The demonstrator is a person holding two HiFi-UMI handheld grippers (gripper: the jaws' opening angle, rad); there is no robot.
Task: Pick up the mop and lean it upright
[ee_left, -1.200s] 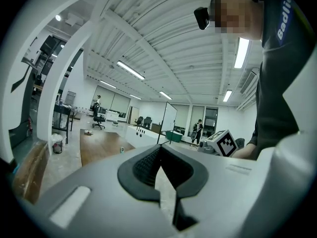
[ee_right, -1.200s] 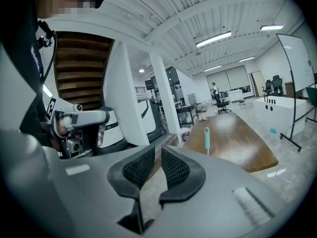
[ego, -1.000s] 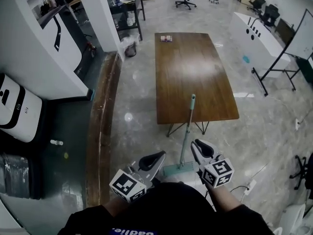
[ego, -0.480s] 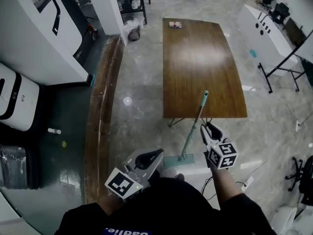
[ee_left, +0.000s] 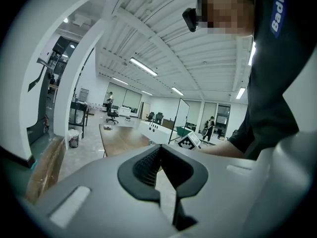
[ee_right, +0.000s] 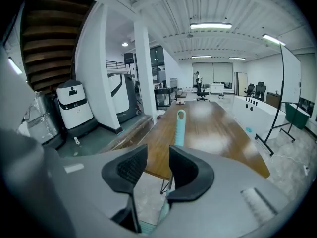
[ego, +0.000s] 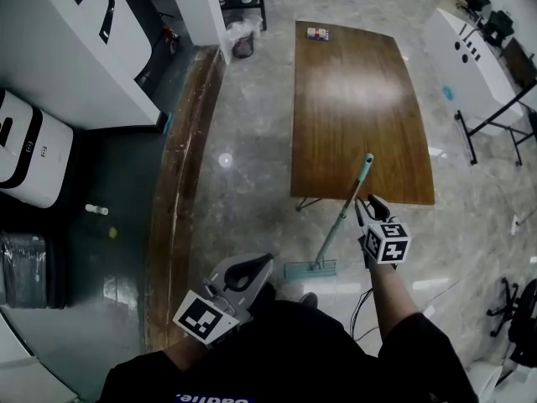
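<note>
Here the right gripper [ego: 367, 202] stands released: its jaws have just been opening, and the pads press on nothing. The mop [ego: 341, 218] is just to its left in the head view, and in the right gripper view its teal handle rises behind the right-hand pad, not clamped. The mop stands on its flat head [ego: 310, 269] on the pale stone floor [ego: 252, 141], and the handle tilts up and away so that its top shows against the near end of the long wooden bench [ego: 361, 99]; whether it touches the edge I cannot tell. The bench's thin metal legs [ego: 304, 203] stand close behind the handle, and a dark cable [ego: 359, 302] lies on the floor beside the mop head. The left gripper [ego: 252, 269] is low and well apart from the mop, its jaws clenched on nothing. A small box [ego: 317, 34] lies at the bench's far end. A long wooden ledge [ego: 180, 183] runs along the left, with a white machine [ego: 29, 154] beyond it. A whiteboard on a stand [ego: 478, 53] is at the right.
</note>
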